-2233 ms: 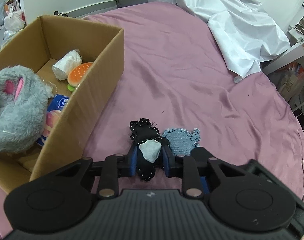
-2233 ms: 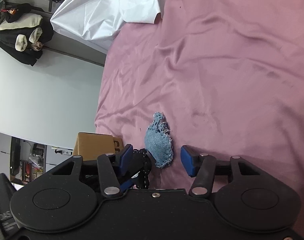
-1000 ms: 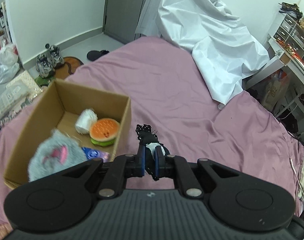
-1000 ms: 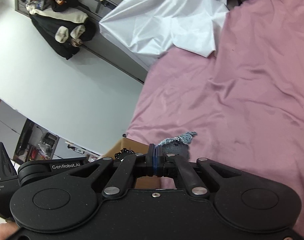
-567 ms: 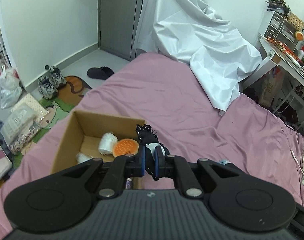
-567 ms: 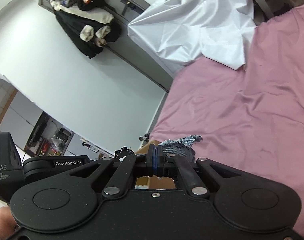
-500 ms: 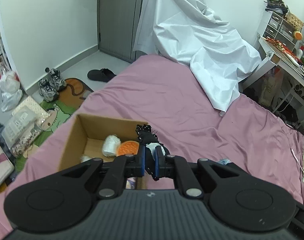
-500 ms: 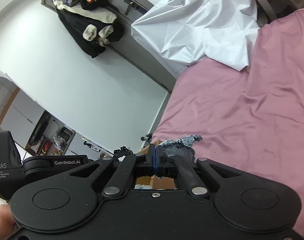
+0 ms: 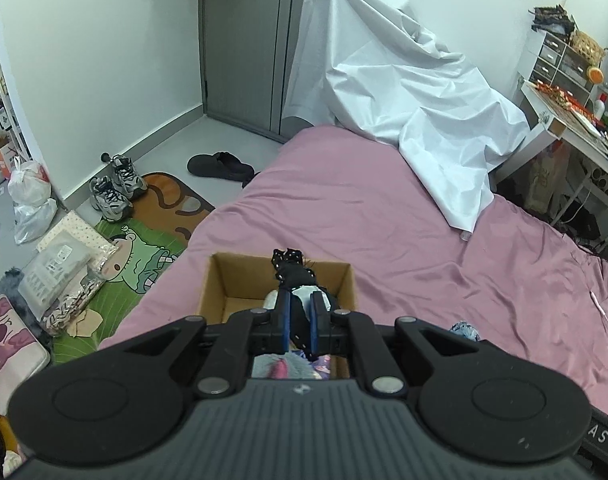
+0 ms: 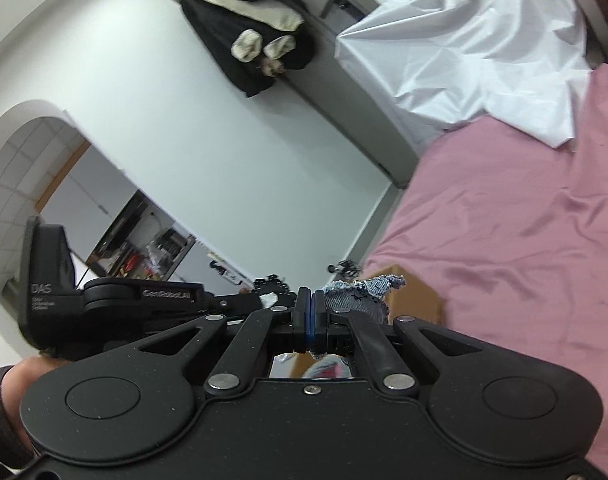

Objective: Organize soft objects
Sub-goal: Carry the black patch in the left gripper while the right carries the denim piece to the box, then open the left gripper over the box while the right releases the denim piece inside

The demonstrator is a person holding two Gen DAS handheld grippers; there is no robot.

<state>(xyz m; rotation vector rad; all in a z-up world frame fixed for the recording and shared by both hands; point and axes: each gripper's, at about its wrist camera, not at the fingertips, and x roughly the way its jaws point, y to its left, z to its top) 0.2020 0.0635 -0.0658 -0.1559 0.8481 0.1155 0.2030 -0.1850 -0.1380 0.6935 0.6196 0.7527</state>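
Observation:
My left gripper [image 9: 300,300] is shut on a black beaded pouch [image 9: 292,270] with a white patch and holds it in the air above the open cardboard box [image 9: 240,280] on the pink bed [image 9: 384,220]. A grey plush [image 9: 280,368] in the box shows beneath the fingers. My right gripper [image 10: 310,300] is shut on a frayed blue denim pouch [image 10: 360,296], also lifted, near the box [image 10: 416,300]. That denim pouch [image 9: 464,330] shows at the right of the left wrist view. The left gripper with its black pouch [image 10: 270,284] sits just left of the right one.
A white sheet [image 9: 404,92] drapes over the bed's far end. Shoes [image 9: 112,188], a slipper [image 9: 220,166], bags and packets cover the floor left of the bed. A desk with drawers [image 9: 564,112] stands at the right. Dark clothes [image 10: 248,32] hang on a door.
The right gripper closed on the denim pouch. Both grippers rose from the bed with their pouches, and the box now lies under the left gripper.

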